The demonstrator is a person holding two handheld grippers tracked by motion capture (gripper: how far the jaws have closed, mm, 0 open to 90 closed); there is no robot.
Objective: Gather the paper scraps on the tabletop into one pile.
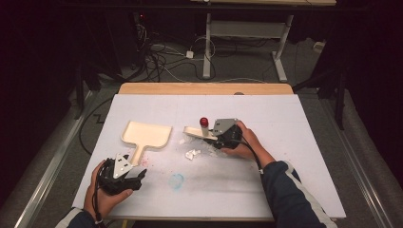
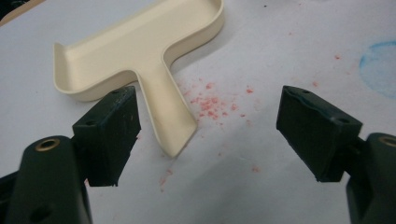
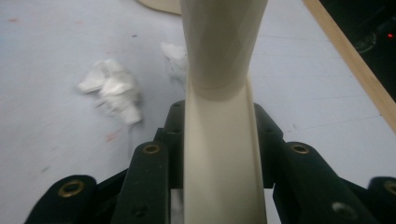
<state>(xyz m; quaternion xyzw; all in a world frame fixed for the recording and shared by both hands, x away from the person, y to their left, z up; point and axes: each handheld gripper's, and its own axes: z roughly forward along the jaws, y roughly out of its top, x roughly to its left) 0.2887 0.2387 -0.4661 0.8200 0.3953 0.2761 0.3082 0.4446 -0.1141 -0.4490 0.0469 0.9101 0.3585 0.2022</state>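
**Sweeping the paper scraps toward the dustpan**

My right tool (image 1: pixel 222 137) is clenched on the handle of the cream brush (image 3: pixel 219 93), near the middle of the bench (image 1: pixel 294 156). The crumpled paper scraps (image 1: pixel 192 154) lie just at its seven o'clock. The cream dustpan (image 1: pixel 145 135) sits at nine o'clock from them, its handle between the released jaws of my left tool (image 2: pixel 205 135), untouched. I judge I should clamp that handle first, then drag the brush low and slowly leftward so the scraps don't scatter among the pink crumbs (image 2: pixel 212 100).
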